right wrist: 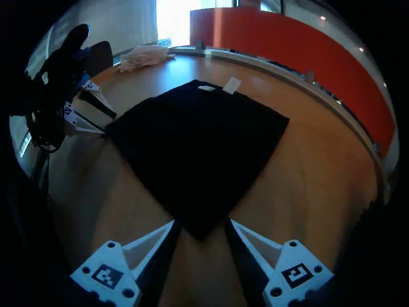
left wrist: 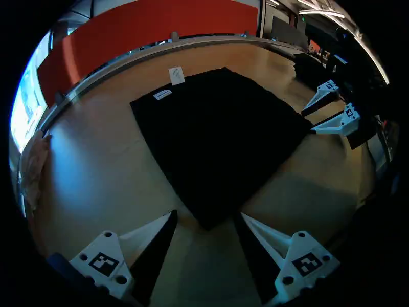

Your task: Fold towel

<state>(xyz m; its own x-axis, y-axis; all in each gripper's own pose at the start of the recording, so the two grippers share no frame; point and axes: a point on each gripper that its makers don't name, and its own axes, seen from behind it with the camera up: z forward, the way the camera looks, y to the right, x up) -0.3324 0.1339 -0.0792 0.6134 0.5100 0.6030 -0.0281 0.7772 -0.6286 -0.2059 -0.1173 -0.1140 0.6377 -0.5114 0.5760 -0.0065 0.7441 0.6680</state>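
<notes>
Both claws sit low at the bottom of their views, fingers spread wide. The left claw [left wrist: 205, 215] and right claw [right wrist: 202, 221] each have a corner of the black towel [left wrist: 220, 138] lying between the tips, not pinched. The towel lies flat mid-frame on the tabletop [left wrist: 102, 169], with wood showing along every edge. A white card [left wrist: 176, 75] touches its far edge, and a pink cloth [right wrist: 143, 55] lies at upper left, well apart.
</notes>
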